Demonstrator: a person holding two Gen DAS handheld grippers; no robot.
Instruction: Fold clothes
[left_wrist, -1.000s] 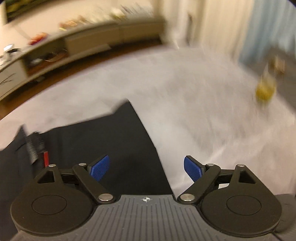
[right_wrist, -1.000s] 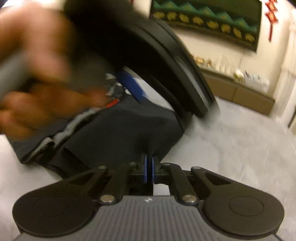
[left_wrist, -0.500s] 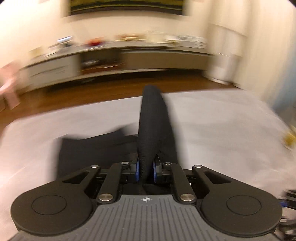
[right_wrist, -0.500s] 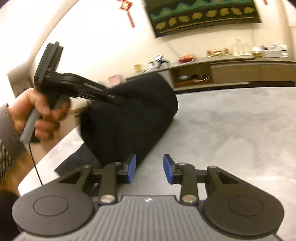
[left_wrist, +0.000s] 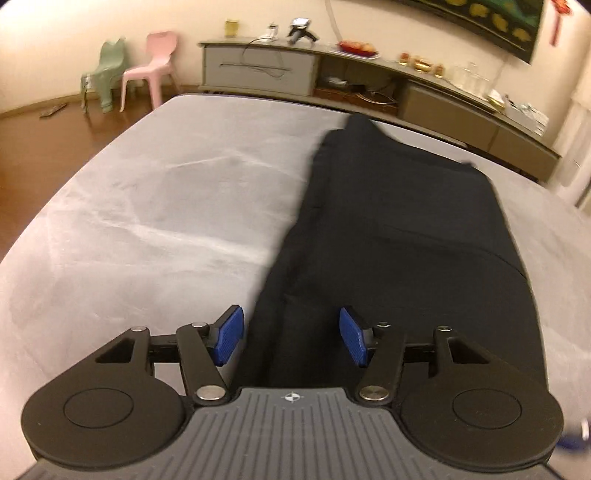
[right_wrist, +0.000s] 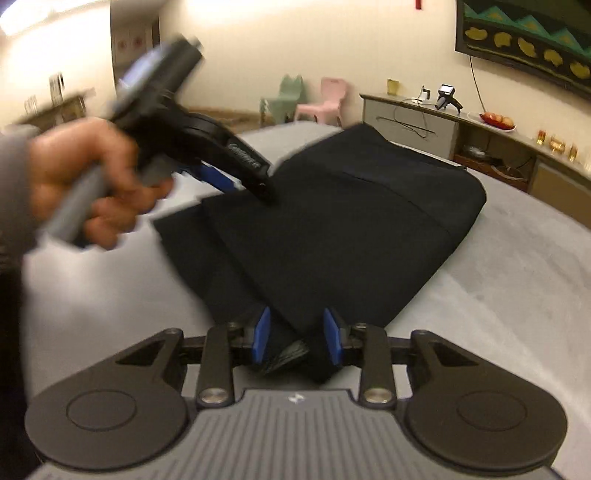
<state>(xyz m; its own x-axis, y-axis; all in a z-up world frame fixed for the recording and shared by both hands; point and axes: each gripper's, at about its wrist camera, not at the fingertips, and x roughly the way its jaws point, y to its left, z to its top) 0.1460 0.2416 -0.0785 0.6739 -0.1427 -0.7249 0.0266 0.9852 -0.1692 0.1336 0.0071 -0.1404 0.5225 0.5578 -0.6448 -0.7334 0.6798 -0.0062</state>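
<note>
A black garment (left_wrist: 399, 229) lies folded in a long flat strip on the grey table (left_wrist: 166, 206). My left gripper (left_wrist: 291, 339) is open just above the strip's near left edge, and no cloth is pinched between its blue pads (left_wrist: 229, 338). In the right wrist view the same garment (right_wrist: 332, 229) shows as a folded slab. My right gripper (right_wrist: 297, 339) is open over its near corner, where a bit of striped waistband (right_wrist: 290, 354) lies between the fingers. A hand (right_wrist: 92, 177) holds the left gripper (right_wrist: 240, 184) over the garment's far left corner.
A long grey sideboard (left_wrist: 258, 70) with small items runs along the back wall. A pink chair (left_wrist: 147, 62) and a green chair (left_wrist: 107, 70) stand on the wooden floor (left_wrist: 44, 147) to the left. The table's far edge (left_wrist: 258, 98) is close behind the garment.
Half a second ago my left gripper was shut on a raised fold of black cloth. It has let go, and the garment now lies flat. The right gripper has moved in over the near corner.
</note>
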